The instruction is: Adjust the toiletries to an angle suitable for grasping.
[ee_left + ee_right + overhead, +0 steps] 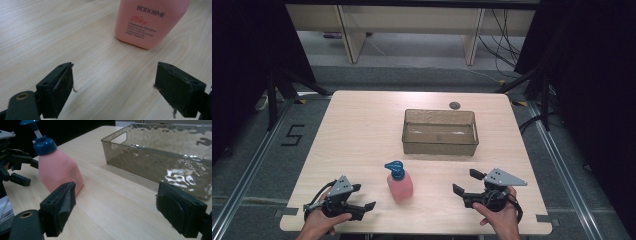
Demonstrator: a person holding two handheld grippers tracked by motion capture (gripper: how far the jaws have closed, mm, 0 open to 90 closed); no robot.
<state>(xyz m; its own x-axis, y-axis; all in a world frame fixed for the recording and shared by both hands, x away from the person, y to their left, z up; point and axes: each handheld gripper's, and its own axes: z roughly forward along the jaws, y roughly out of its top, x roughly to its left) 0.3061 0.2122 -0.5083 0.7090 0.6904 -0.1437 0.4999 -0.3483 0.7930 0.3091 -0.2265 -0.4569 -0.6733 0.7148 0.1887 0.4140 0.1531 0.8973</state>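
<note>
Wooden table (362,130), pink "BODORME Baby" bottle (149,21) upright.

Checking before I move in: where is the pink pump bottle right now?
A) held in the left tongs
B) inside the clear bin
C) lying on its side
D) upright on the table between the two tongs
D: the pink pump bottle stands upright on the table, between the open left tongs and right tongs, outside the clear bin.

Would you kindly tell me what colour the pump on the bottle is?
The pump is blue, atop the pink bottle; the right gripper view shows it best.
</note>
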